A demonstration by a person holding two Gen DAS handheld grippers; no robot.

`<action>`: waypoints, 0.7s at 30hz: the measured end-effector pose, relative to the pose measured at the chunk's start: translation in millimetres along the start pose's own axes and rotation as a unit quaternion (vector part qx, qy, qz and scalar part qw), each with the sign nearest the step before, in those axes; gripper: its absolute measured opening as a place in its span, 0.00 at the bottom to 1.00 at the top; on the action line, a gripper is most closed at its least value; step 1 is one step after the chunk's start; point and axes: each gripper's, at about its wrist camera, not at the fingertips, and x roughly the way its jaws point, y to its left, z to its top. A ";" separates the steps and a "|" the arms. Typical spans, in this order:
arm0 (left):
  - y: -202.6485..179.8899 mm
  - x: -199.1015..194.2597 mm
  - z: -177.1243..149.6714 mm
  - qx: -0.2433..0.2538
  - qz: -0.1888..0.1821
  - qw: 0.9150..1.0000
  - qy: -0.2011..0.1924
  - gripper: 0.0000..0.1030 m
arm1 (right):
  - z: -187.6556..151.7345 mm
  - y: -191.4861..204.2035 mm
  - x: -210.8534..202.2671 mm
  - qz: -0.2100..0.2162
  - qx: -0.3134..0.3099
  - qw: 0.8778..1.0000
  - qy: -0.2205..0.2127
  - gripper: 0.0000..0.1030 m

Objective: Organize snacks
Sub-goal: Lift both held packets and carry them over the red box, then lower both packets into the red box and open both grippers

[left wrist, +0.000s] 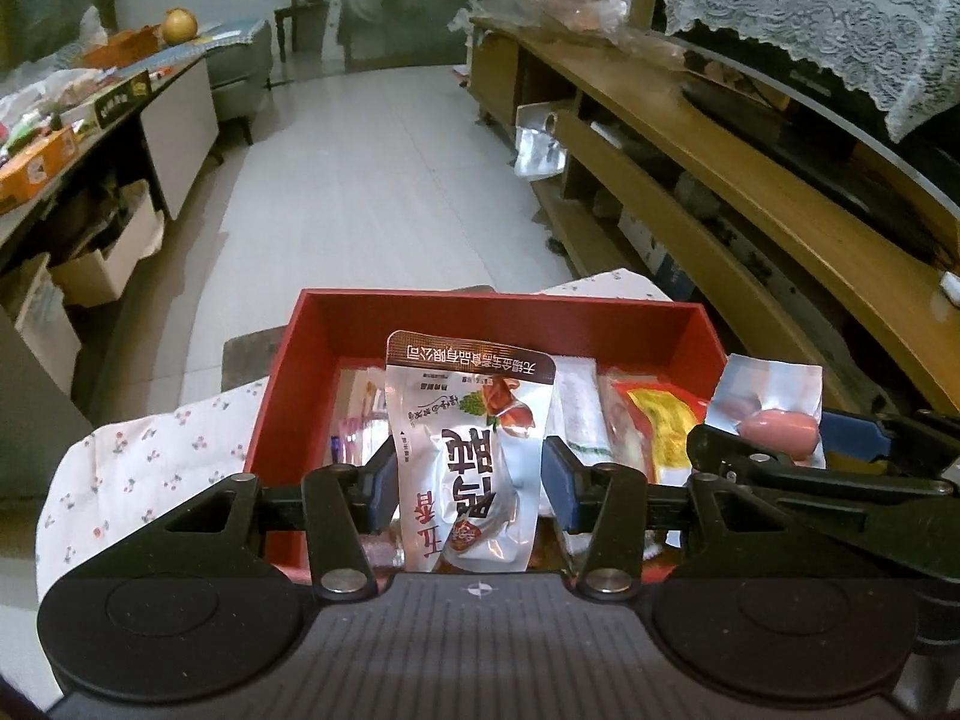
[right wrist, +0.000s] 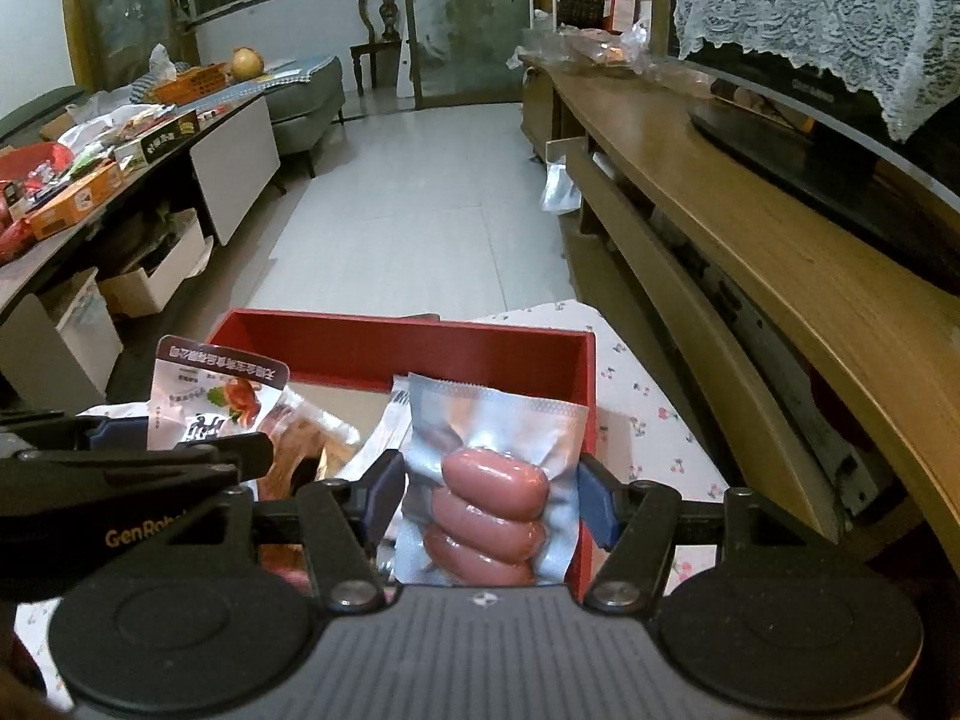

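The left gripper [left wrist: 469, 483] sits at the bottom centre of its own view, black linkage arms ending in blue pads [left wrist: 561, 489]; between those pads stands a glossy silver foil pouch [left wrist: 468, 450], flat and crinkled, with a brown sealed band at its top and large printed characters reading upside down; both pads press its sides, so the claw is clamped narrowly on it. Behind and beneath the pouch, in the middle of the frame, lies a red box [left wrist: 420, 315], rectangular, matt, with straight upright walls; inside it lie a yellow and red packet [left wrist: 654, 420] and a white ribbed cloth-like wrapper [left wrist: 579, 414]. The box rests on a white cloth with a small cherry print [left wrist: 138, 468], soft and rumpled, at lower left.

In the right wrist view the right gripper [right wrist: 492, 495] holds, at lower centre, a clear vacuum pack of sausages [right wrist: 495, 501]; three smooth, plump, pink links are stacked within shiny, tightly drawn film with a crimped top edge; the blue pads bear on both its sides at a moderate width. This pack hangs over the near right part of the red box [right wrist: 384, 339]; the silver pouch [right wrist: 210, 396] shows at the left edge.
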 end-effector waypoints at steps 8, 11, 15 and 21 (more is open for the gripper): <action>4.5 27.3 4.4 -0.011 0.009 1.000 0.021 0.54 | 4.2 0.5 32.4 -0.001 -0.005 1.000 0.018 0.73; 5.8 33.0 4.4 -0.014 0.012 0.999 0.027 0.54 | 3.9 2.9 38.6 -0.004 -0.010 1.000 0.022 0.72; 6.9 39.8 5.9 -0.016 0.015 0.999 0.032 0.54 | 3.5 3.8 45.3 -0.006 -0.011 1.000 0.026 0.72; 5.9 46.3 6.2 -0.018 0.019 0.999 0.036 0.54 | 2.9 4.8 51.4 -0.011 -0.013 0.999 0.029 0.72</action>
